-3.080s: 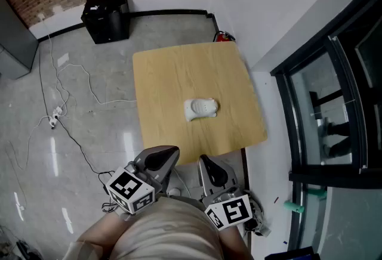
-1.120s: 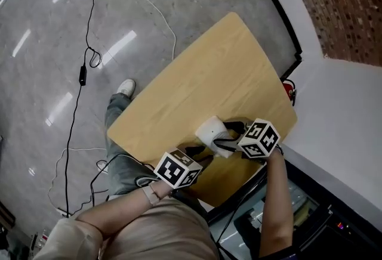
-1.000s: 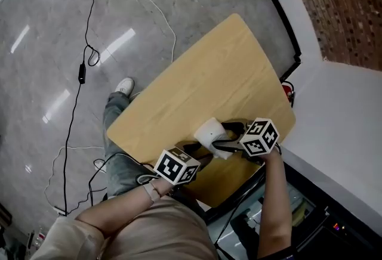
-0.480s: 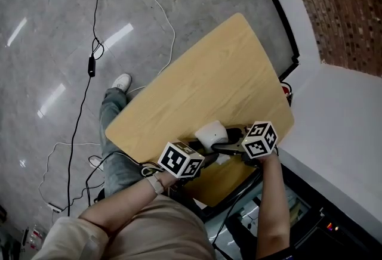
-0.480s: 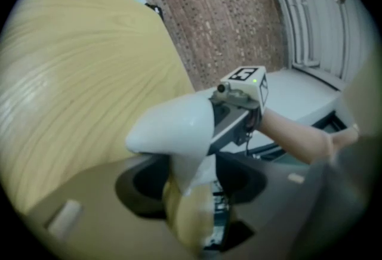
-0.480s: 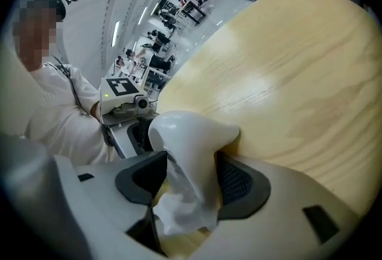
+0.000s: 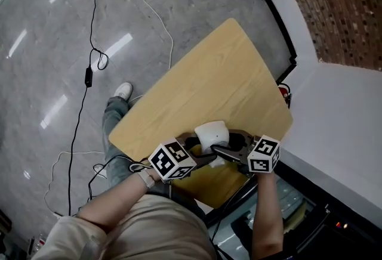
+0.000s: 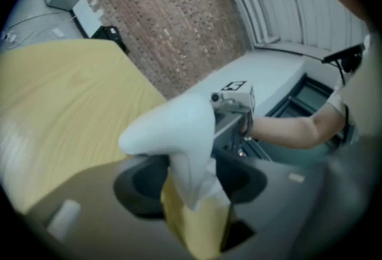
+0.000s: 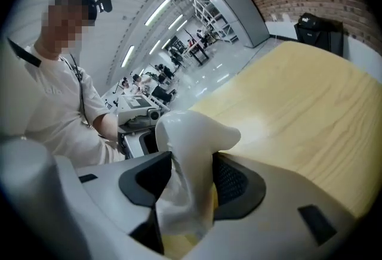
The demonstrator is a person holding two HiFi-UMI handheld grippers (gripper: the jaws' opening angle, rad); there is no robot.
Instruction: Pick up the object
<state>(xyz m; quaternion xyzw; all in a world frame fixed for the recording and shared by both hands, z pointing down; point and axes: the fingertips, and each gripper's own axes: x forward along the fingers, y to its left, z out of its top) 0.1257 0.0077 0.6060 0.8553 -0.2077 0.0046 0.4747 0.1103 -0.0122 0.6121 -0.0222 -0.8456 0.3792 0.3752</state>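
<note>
Your right gripper point(image 9: 186, 176): jaws closing, pads touching both sides of white object point(image 9: 192, 151). Your left gripper point(image 8: 190, 176): jaws opening, same object between them, gap at one pad. Grippers face each other across object. Object over table point(image 7: 203, 80), near table edge closest to you. Cable point(image 7: 89, 68) on floor left of table.

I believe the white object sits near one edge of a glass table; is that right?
Not quite: the table is light wood, not glass, as the head view shows. The white object is indeed near one edge of it.
</note>
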